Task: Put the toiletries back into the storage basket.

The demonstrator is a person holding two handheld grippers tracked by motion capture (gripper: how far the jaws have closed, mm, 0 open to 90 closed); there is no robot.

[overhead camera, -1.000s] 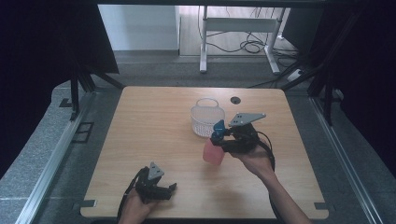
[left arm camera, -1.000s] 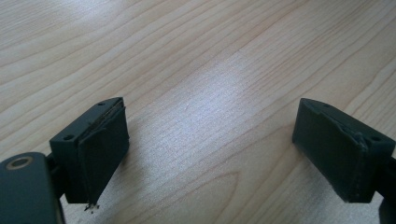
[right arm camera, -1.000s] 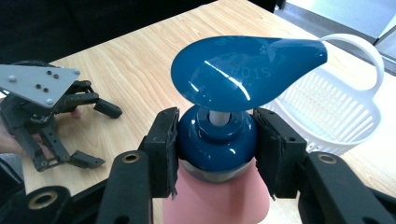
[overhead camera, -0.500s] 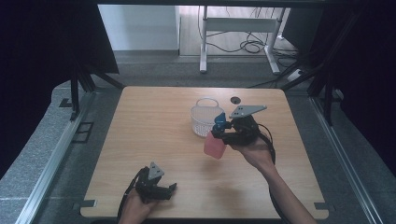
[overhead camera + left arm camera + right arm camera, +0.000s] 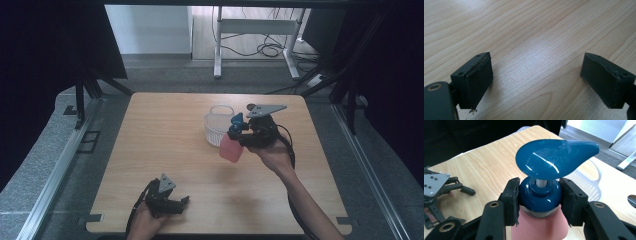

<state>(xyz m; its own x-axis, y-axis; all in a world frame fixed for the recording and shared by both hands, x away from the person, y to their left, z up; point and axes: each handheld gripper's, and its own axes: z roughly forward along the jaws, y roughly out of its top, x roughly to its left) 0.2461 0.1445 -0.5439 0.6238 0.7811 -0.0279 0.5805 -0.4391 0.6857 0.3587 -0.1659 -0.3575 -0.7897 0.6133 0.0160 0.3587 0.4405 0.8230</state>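
- Left gripper (image 5: 184,201) low at near-left table edge in high view, held in person's left hand (image 5: 145,222), lying close to the wood, pointing right
- Left gripper view: both black pads (image 5: 477,80) set wide apart, bare wood grain between them, nothing pinched
- Wooden table (image 5: 165,130) light tan, rounded corners, grey floor around it
- Clear plastic basket (image 5: 218,125), white slotted wall, sits right of table centre toward far side; small dark hole (image 5: 251,106) in tabletop just behind-right of it
- Pink pump bottle (image 5: 231,148) with blue pump head (image 5: 236,120) held off the table, tilted, just beside basket's near-right side
- Right gripper (image 5: 239,134) clamped on bottle's blue collar (image 5: 540,193); right gripper view shows pads pressed on both sides of collar, spout above pointing right
- Right hand (image 5: 272,152) holds it, forearm coming from bottom right; grey plate (image 5: 266,109) on top
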